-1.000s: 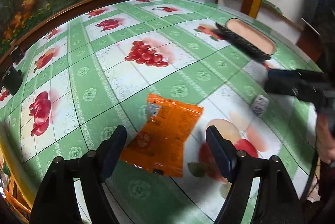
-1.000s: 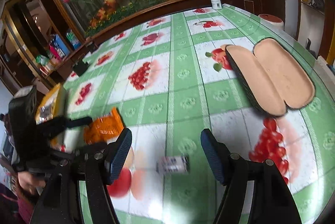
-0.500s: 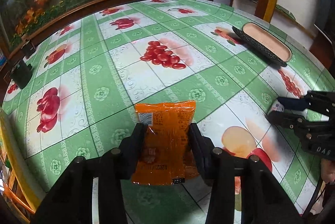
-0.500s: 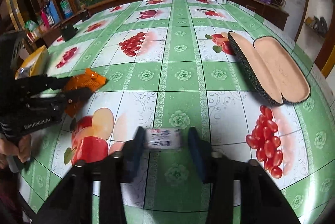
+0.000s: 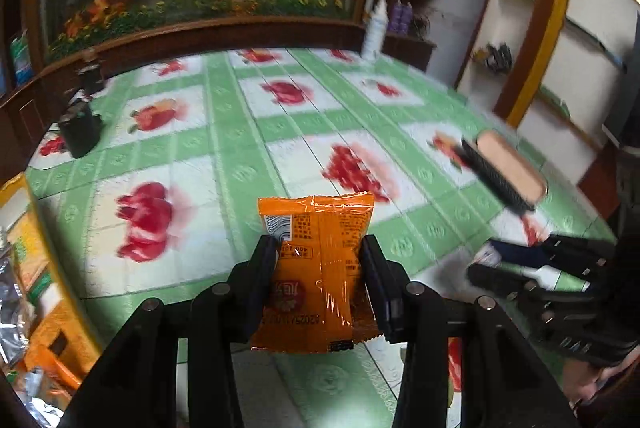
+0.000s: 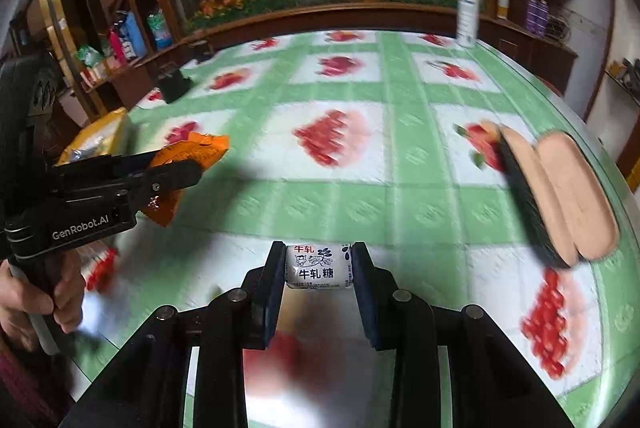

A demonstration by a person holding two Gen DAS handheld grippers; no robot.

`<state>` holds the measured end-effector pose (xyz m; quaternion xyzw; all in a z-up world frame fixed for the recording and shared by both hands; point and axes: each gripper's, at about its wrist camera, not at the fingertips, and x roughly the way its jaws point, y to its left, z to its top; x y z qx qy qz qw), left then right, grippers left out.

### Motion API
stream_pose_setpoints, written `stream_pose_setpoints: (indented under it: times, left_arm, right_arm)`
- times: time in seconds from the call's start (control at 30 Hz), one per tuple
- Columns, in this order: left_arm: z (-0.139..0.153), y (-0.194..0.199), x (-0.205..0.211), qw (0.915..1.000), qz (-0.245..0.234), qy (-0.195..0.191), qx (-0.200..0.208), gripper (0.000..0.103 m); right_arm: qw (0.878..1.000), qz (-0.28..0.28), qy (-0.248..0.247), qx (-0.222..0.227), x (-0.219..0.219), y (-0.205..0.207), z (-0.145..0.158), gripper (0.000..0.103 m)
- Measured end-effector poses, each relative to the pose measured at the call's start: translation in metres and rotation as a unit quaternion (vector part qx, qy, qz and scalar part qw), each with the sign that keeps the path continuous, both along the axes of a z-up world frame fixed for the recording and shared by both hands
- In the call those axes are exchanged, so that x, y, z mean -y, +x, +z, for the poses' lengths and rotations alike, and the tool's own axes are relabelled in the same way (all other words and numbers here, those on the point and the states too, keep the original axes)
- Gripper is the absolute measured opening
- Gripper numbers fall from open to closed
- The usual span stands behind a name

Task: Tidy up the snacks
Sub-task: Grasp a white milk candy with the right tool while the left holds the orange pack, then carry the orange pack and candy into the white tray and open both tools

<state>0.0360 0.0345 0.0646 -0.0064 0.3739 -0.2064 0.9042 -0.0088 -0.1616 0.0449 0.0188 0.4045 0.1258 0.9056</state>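
At the far left of our right wrist view, our left hand (image 6: 28, 304) grips the handle of the left gripper (image 5: 318, 264), whose fingers are clamped on an orange snack packet (image 5: 316, 268). We hold the packet off the green fruit-print tablecloth (image 5: 240, 148), its printed back facing the left wrist camera. Behind it, at the table's left edge, we see a yellow snack bag (image 6: 100, 136) and a dark small object (image 6: 174, 84) we cannot identify. In the middle, our right gripper (image 6: 319, 268) pinches a white nougat candy (image 6: 319, 267) by its two ends, lifted above the cloth. Further right, a white spray bottle (image 6: 467, 13) stands at the table's far edge. An open glasses case (image 6: 560, 192) with a pink lining lies on the right side.
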Motion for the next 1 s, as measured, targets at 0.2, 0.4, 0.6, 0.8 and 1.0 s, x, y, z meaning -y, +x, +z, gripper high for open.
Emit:
stream_pose_setpoints:
  times: [0.2,0.4,0.6,0.8,1.0]
  left_arm:
    - [0.026,0.001,-0.050,0.9971,0.065,-0.033,0.020,0.043]
    - [0.040,0.001,-0.102,0.9876,0.150,-0.020,0.041,0.043]
    - [0.043,0.000,-0.169,0.9670,0.250,-0.018,0.043,0.043]
    - [0.028,0.003,-0.232,0.9293,0.368,0.027,0.016,0.043]
    - [0.016,0.009,-0.243,0.9148,0.399,0.062,-0.006,0.043]
  right_arm:
    - [0.999,0.041,0.028,-0.002,-0.051,0.020,0.007,0.035]
    - [0.993,0.094,0.069,-0.009,-0.108,0.038,0.015,0.036]
    - [0.985,0.138,0.099,-0.010,-0.161,0.047,0.024,0.036]
    - [0.974,0.197,0.109,-0.014,-0.223,0.043,0.026,0.036]
    - [0.968,0.233,0.090,-0.005,-0.275,0.038,0.016,0.036]
